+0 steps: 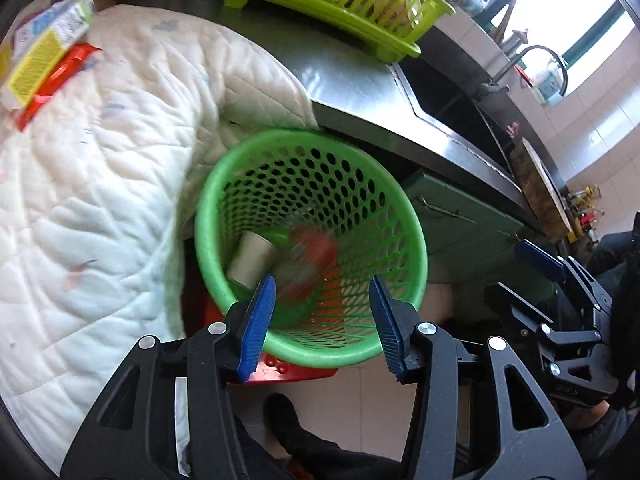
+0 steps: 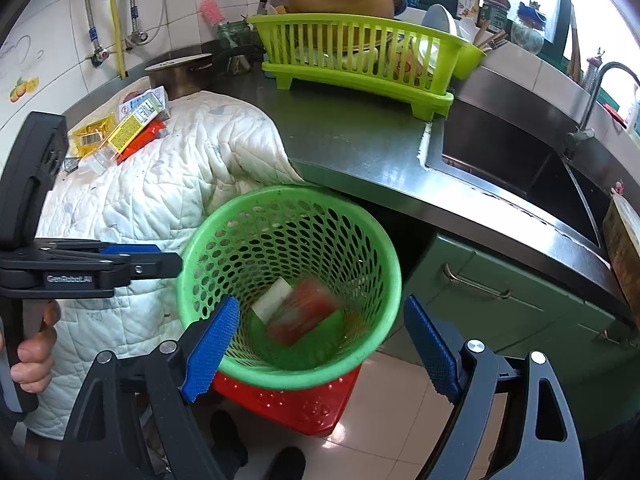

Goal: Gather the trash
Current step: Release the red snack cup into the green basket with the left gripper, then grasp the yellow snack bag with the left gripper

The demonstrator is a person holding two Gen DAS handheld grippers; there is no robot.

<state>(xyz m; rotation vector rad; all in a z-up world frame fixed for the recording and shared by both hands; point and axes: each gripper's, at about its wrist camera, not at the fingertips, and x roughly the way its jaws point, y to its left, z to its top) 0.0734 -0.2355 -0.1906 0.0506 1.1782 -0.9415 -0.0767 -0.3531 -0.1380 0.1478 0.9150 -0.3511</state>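
A green mesh basket (image 1: 202, 216) (image 2: 394, 280) stands on a red stool (image 2: 304, 400) beside the counter. Inside it lie a white paper cup (image 1: 252, 258) and a motion-blurred red wrapper (image 1: 310, 260) (image 2: 304, 312). My left gripper (image 1: 322, 322) hangs open over the basket's near rim with nothing between its blue pads; the right wrist view shows it from the side (image 2: 140, 264), held by a hand. My right gripper (image 2: 322, 348) is open and empty, also above the basket. More trash lies on the white quilt (image 2: 160, 184): a yellow-labelled carton (image 2: 134, 126), a red wrapper (image 2: 148, 136) and a yellow packet (image 2: 90, 134).
A lime dish rack (image 2: 360, 64) full of dishes stands on the steel counter (image 2: 360, 144). The sink (image 2: 520, 160) and its faucet (image 2: 600, 80) are to the right, green cabinet doors (image 2: 500, 292) below. A person's shoes (image 2: 288, 464) are on the tiled floor.
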